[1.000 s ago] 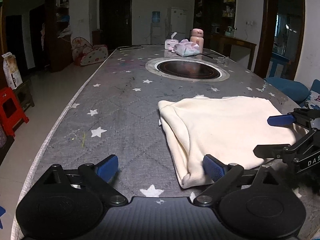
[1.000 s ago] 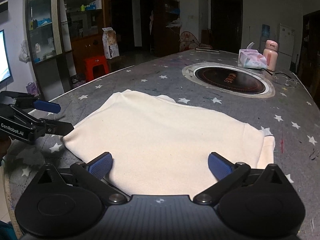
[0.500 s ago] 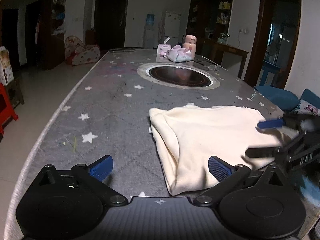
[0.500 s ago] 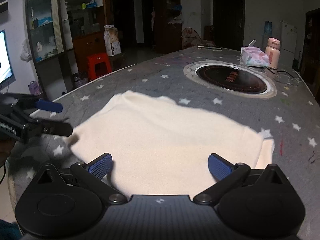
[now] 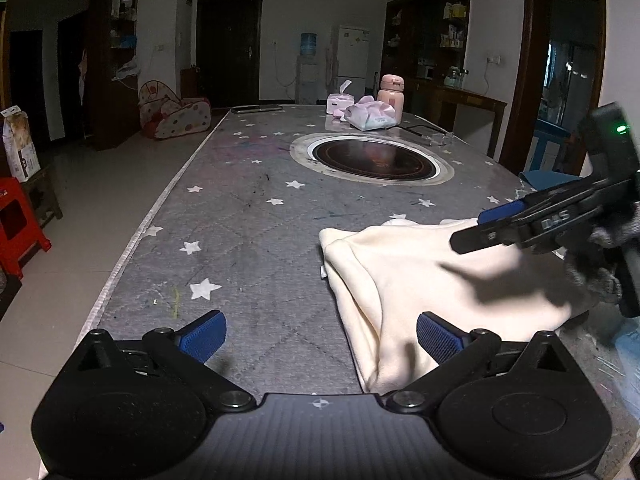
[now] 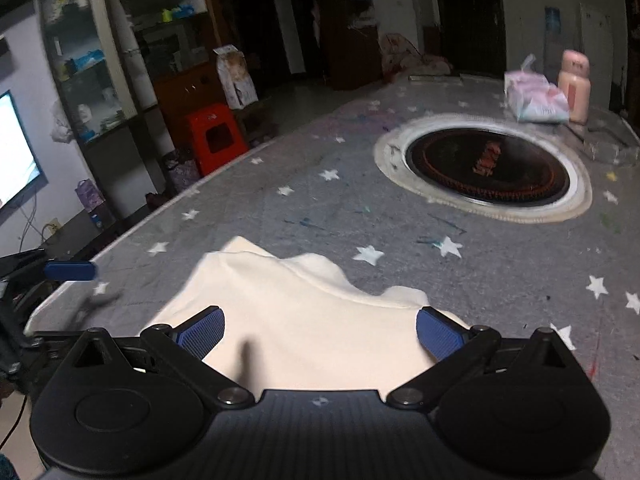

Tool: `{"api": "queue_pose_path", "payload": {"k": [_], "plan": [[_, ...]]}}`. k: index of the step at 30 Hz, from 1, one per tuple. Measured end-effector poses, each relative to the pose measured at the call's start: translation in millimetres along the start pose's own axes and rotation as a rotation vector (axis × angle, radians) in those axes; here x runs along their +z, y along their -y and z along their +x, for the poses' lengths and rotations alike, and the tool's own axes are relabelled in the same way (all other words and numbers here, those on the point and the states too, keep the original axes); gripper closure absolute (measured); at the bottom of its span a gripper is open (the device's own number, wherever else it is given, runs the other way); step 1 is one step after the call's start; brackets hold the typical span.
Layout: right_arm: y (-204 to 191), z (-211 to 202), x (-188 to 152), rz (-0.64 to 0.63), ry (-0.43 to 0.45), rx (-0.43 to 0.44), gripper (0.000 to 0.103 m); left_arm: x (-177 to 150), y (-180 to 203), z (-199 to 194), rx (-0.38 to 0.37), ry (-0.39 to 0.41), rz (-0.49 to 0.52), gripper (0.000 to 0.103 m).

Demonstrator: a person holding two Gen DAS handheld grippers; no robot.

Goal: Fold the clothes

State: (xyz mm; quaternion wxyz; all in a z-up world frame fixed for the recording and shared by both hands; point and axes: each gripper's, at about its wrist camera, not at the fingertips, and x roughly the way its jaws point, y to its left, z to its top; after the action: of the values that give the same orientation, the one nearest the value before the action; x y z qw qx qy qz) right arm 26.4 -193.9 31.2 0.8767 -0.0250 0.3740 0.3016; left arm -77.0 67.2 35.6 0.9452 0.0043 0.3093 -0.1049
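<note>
Right gripper (image 5: 486,226), "DAS" lettering

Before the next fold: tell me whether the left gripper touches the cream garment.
Cannot tell. In the left wrist view the left gripper is open, its right finger overlapping the cream garment; no gap or contact shows.

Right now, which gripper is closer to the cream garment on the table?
Right. The right gripper hangs open directly over the cream garment, jaws spanning it. The left gripper is open off its side edge, with only one fingertip over the cloth.
</note>
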Motion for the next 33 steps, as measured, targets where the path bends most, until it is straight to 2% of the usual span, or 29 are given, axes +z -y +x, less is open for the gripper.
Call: {"api": "queue_pose_path", "payload": {"k": [2,6,10,13,16,19,22,27,33], "plan": [[5,8,0,0.018,-0.025,-0.024,0.000,1,-2,-1,0.002,0.003,-0.003,0.000],[-9,-2,5,-0.019,0.015,0.032,0.000,2,-7,-2,0.008,0.007,-0.009,0.000],[-33,0,14,-0.074,0.023,0.161,0.000,2,-12,-2,0.024,0.008,-0.026,0.000],[-46,14,18,-0.099,-0.001,0.219,0.000,0,-16,-6,0.030,0.009,-0.036,0.000],[-52,29,22,-0.103,-0.017,0.240,0.000,-1,-21,-8,0.039,0.008,-0.041,0.000],[-48,47,22,-0.049,-0.053,0.270,0.000,-2,-25,-8,0.046,0.002,-0.052,0.000],[-48,52,22,-0.045,-0.049,0.255,0.000,-4,-28,-7,0.042,-0.002,-0.063,0.000],[-58,45,30,-0.057,-0.026,0.299,0.000,-6,-28,-7,0.035,-0.006,-0.073,0.000],[-67,70,30,-0.044,-0.057,0.292,0.000,-7,-25,-9,0.029,-0.003,-0.059,0.000]]}}
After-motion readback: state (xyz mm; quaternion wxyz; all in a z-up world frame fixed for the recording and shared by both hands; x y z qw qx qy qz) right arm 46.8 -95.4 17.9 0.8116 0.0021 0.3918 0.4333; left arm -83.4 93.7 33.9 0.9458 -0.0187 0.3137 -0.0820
